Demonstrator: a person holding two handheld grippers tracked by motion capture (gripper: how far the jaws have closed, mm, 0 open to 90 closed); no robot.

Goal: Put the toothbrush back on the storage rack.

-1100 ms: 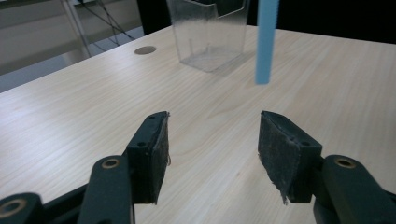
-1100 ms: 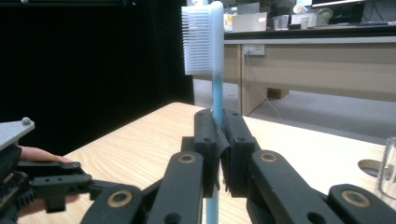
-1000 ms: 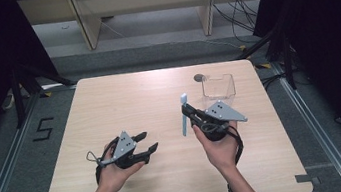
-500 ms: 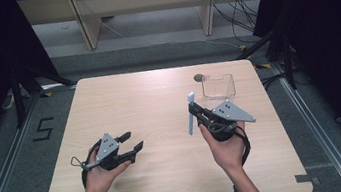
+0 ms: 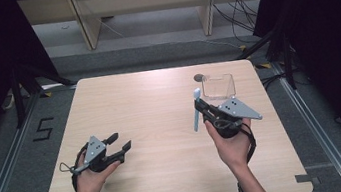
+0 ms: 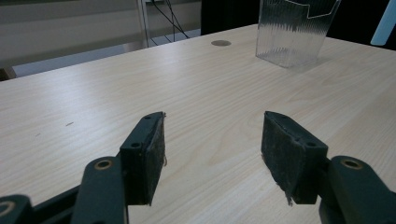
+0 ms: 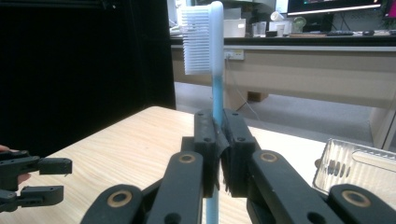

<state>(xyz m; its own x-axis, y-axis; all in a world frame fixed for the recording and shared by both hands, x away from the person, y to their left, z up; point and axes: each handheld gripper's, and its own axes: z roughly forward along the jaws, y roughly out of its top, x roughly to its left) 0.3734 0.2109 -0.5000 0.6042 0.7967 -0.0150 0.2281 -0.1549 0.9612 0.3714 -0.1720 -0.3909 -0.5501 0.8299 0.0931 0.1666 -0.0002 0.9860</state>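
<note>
Pale wooden bench [image 5: 163, 127] in the high view: the right gripper [image 5: 199, 106], just this side of the clear holder [image 5: 218, 86], clamps an upright toothbrush [image 5: 195, 110]. Left gripper view: fingers [image 6: 149, 149] gape empty, holder [image 6: 294, 32] well ahead. Right gripper view: toothbrush [image 7: 215, 70] pinched, bristles up, holder [image 7: 359, 163] beside.

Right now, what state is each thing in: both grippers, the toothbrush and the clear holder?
Left gripper: open, holding nothing, low over the table.
Right gripper: shut on the toothbrush handle.
Toothbrush: held upright, bristles at the top, off the table.
Holder: upright on the table's far right, looks empty, untouched.
</note>
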